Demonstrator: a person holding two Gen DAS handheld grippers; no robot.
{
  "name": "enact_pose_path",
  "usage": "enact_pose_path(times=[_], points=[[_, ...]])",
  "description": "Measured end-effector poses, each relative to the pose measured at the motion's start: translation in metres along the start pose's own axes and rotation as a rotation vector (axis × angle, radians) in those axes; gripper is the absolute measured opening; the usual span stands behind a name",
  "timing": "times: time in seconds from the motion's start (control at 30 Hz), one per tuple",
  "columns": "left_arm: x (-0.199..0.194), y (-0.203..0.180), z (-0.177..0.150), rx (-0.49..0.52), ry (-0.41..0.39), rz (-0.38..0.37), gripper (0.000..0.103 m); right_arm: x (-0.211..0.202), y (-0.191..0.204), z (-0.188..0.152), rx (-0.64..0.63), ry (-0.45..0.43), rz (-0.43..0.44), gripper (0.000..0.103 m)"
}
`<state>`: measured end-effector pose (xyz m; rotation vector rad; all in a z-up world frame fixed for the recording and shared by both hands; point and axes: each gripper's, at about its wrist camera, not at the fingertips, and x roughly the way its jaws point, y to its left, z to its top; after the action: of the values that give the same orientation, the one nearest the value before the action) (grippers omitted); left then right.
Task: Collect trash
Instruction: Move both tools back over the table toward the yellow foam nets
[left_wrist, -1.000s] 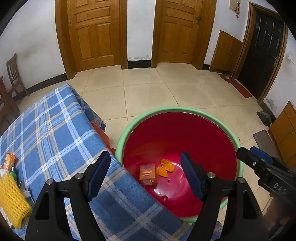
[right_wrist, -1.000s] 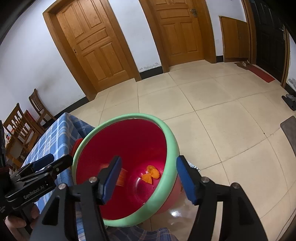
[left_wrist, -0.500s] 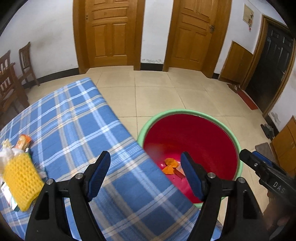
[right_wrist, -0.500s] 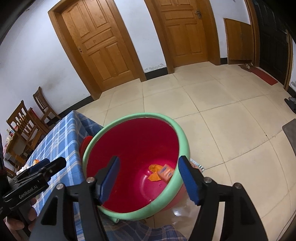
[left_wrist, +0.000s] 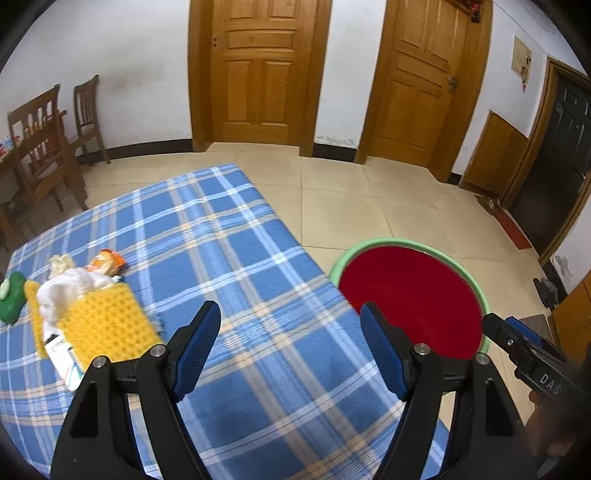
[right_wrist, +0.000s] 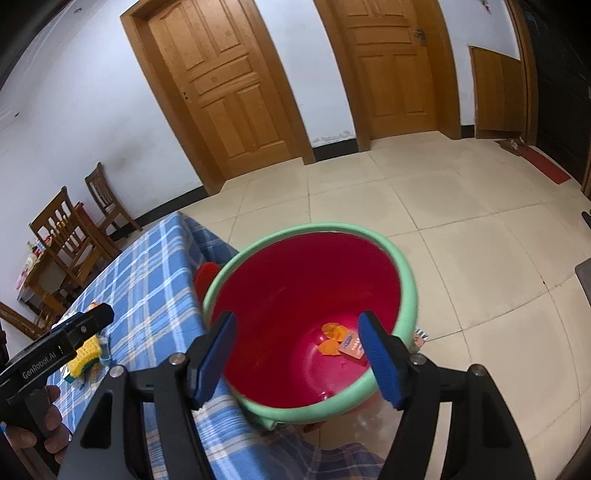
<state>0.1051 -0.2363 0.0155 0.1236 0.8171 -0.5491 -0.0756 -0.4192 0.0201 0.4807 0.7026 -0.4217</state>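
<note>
Landmark: the red bucket (right_wrist: 310, 295) with the green rim, standing on the floor just off the corner of my bench (left_wrist: 229, 258); every place below is told from it.

Rubbish pile: well to the left of the bucket, on the far-left part of the bench. A yellow mesh sleeve (left_wrist: 107, 325), white crumpled paper (left_wrist: 62, 291), an orange wrapper (left_wrist: 105, 262) and something green (left_wrist: 11, 299), all bunched together. A second ago only the mesh sleeve and an orange scrap showed at my left camera's edge; now the heap is in full view.

Left tongs: my left tongs (left_wrist: 291, 343) have swung off the bucket and now hang over bare checked cloth, between pile and bucket. Spread wide, same gap as before, nothing between the pads.

Bucket contents: orange peel scraps (right_wrist: 330, 338) and a small orange packet (right_wrist: 351, 345) on the bottom. The packet stood at the left of the floor a second ago; now it leans beside the peel.

Right tongs: my right tongs (right_wrist: 299, 354) still sit over the bucket mouth, jaws opening as I speak, nothing between them.

Meaning: that load looks dumped, I reckon; the pile on the left is what remains, and my left tongs are already heading that way.
</note>
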Motion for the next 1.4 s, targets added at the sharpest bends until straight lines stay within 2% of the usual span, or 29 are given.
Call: enact_pose_path(times=[0.73,1.4], points=[[-0.042,0.100,-0.016,-0.183,-0.044,0.157,0.078,0.014,0.079,-0.009,-0.119,0.043,0.112,0.072],[-0.034,0.228,-0.024,-0.363,-0.030,0.315,0.078,0.066,0.193,-0.011,-0.285,0.135,0.228,0.072]])
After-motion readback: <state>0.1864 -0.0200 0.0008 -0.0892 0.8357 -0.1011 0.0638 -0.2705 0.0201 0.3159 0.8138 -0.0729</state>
